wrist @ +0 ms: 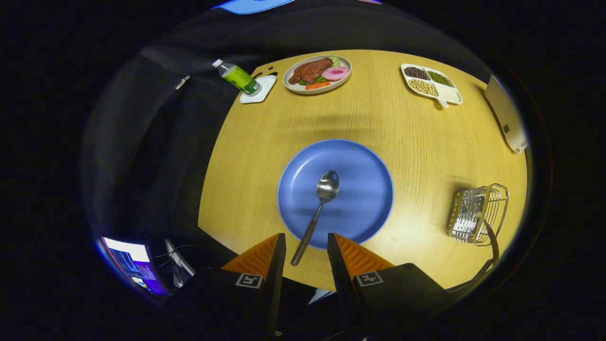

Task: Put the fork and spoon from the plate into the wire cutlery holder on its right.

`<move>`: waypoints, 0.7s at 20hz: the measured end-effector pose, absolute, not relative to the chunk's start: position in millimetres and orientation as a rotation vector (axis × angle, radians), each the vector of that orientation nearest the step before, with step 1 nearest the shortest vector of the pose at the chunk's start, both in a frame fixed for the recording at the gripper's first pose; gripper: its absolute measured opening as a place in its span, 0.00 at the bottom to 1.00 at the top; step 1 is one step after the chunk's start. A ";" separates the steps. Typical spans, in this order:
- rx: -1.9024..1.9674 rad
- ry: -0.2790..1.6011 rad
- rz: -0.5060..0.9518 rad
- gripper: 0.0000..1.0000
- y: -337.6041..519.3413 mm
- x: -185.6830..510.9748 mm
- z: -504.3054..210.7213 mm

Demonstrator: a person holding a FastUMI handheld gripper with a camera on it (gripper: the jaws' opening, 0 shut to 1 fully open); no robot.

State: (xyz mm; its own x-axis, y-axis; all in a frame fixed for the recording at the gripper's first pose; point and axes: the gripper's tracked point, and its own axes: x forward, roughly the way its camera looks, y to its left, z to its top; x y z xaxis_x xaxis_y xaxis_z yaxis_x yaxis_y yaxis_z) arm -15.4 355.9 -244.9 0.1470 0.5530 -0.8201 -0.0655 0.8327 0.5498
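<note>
Several containers sit on the round wooden table [402, 137]. Nearest the gripper [307, 244] is a blue plate [360, 189], and on it lies one spoon [321, 208]: its bowl rests near the plate's middle, and its dark handle runs back over the near rim, ending between the two fingertips. No fork can be made out on the plate. To the right of the plate, well apart from it, stands the wire cutlery holder [478, 215], near the table's right edge; a shiny metal insert or contents catch the light inside, but what exactly is in it cannot be told. At the far side of the table a pale plate [317, 74] carries a piece of brown meat, a pink slice and some green and orange bits. To its right is a white divided dish [432, 84] with dark beans, green peas and yellowish beans in separate sections, and one section looking white. To the left of the food plate a green bottle [236, 76] lies tilted on a small white tray [259, 90].

The gripper hangs above the near edge of the table, aimed forward and downward at the blue plate. Its fingers stand apart, spread wide, with the spoon's handle end in the gap and neither finger touching it
</note>
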 end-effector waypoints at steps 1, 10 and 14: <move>0.447 1.381 0.452 0.56 363.6 -16.2 -253.2; 0.386 1.493 0.343 0.56 396.9 -10.6 -318.0; 0.357 1.522 0.315 0.41 402.3 -14.5 -338.8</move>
State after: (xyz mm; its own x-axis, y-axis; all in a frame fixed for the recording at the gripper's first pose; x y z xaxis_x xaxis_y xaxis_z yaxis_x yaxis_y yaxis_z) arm -14.5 402.3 -338.8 0.0274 0.4165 -0.9087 0.0211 0.9086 0.4171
